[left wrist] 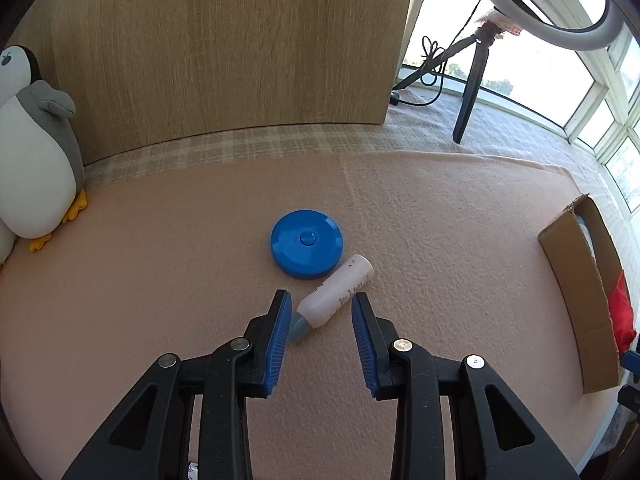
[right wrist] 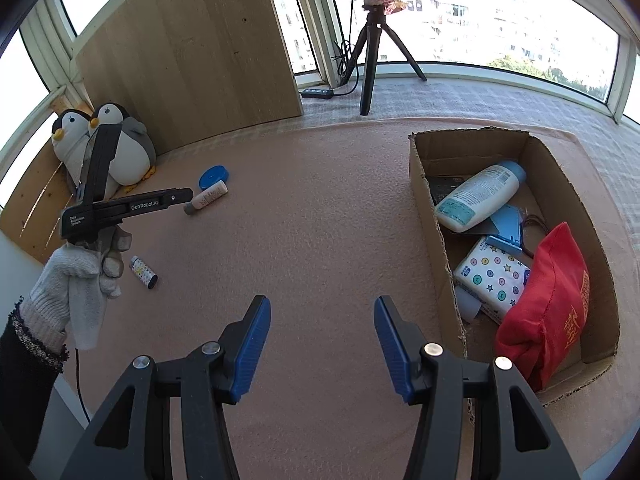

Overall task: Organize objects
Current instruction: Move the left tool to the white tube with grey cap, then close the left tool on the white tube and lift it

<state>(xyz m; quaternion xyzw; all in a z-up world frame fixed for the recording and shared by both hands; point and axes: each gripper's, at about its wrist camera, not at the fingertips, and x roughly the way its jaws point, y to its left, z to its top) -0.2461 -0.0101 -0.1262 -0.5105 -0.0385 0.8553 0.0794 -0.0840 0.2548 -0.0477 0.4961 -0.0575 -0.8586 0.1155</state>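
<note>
A small white bottle (left wrist: 336, 293) with a grey-blue cap lies on the pink mat, touching a blue round disc (left wrist: 306, 243). My left gripper (left wrist: 321, 308) is open, its jaws on either side of the bottle's cap end, not closed on it. In the right wrist view the bottle (right wrist: 208, 197) and the disc (right wrist: 214, 176) lie far left, with the left gripper's tip (right wrist: 188, 196) at the bottle. My right gripper (right wrist: 322, 312) is open and empty over the mat, left of the cardboard box (right wrist: 432, 216). A small patterned tube (right wrist: 144, 272) lies near the gloved hand.
The box holds a white lotion bottle (right wrist: 480, 196), a dotted tissue pack (right wrist: 494, 276), a red pouch (right wrist: 548, 300) and a blue item. Two plush penguins (right wrist: 120, 148) stand at the far left by a wooden panel (right wrist: 192, 52). A ring-light tripod (right wrist: 372, 48) stands behind.
</note>
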